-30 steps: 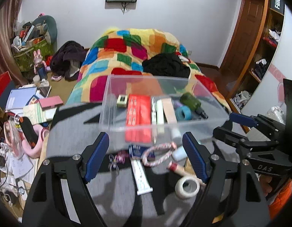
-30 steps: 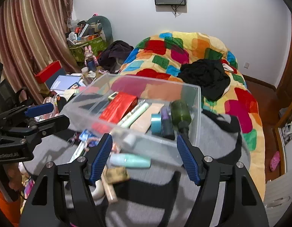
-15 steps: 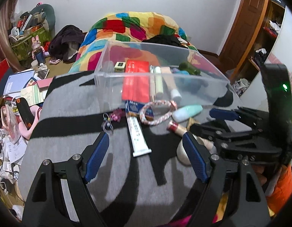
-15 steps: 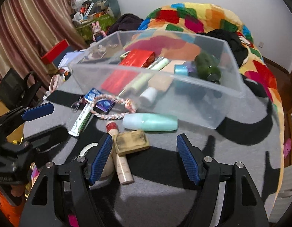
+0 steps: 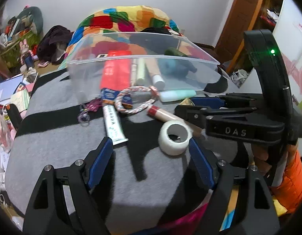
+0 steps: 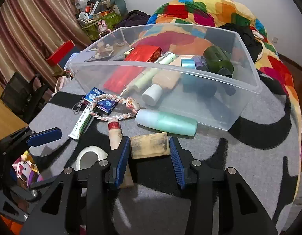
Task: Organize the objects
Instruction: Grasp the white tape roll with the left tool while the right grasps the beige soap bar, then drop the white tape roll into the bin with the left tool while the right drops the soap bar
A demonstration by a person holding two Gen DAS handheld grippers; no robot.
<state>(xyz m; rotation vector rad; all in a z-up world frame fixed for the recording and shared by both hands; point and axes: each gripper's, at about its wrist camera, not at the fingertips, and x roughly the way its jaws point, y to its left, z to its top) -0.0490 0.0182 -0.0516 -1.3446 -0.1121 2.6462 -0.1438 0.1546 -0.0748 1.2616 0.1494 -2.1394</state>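
grey cloth with black patches (image 6: pixel 239 156) covers the work surface at the foot of a bed with a patchwork quilt (image 6: pixel 200 9); striped curtains (image 6: pixel 33 25) hang at the left in the right wrist view, and a wooden door (image 5: pixel 243 19) stands at the right in the left wrist view.

a clear bin (image 6: pixel 247 90) sits on the cloth. inside it lie a red box (image 6: pixel 143 56), a pale green tube (image 6: pixel 151 72), a beige bottle with a white cap (image 6: pixel 162 82), a blue tape roll (image 6: pixel 187 63) and a dark green bottle (image 6: pixel 217 60).

in front of the bin, on the cloth, lie a mint bottle (image 6: pixel 166 122) just beside the bin's near wall, a braided cord loop (image 6: pixel 111 107) lying over a blue packet (image 6: pixel 104 101), a white tube (image 6: pixel 82 123), a beige tube with a red band (image 6: pixel 115 135), a white tape roll (image 5: pixel 174 137) and a tan bar (image 6: pixel 149 145).

the right gripper (image 6: pixel 150 150) points down at the cloth; its jaws have just been closing, and the tan bar now lies between the blue pads (image 6: pixel 123 156), which stand right at its two ends. whether they already press on it cannot be told.

the left gripper (image 5: pixel 151 160) hangs over the cloth with its jaws wide apart and nothing between them; the white tape roll sits just beside its right pad (image 5: pixel 200 166). an orange sleeve (image 5: pixel 292 180) shows behind the right gripper in the left wrist view.
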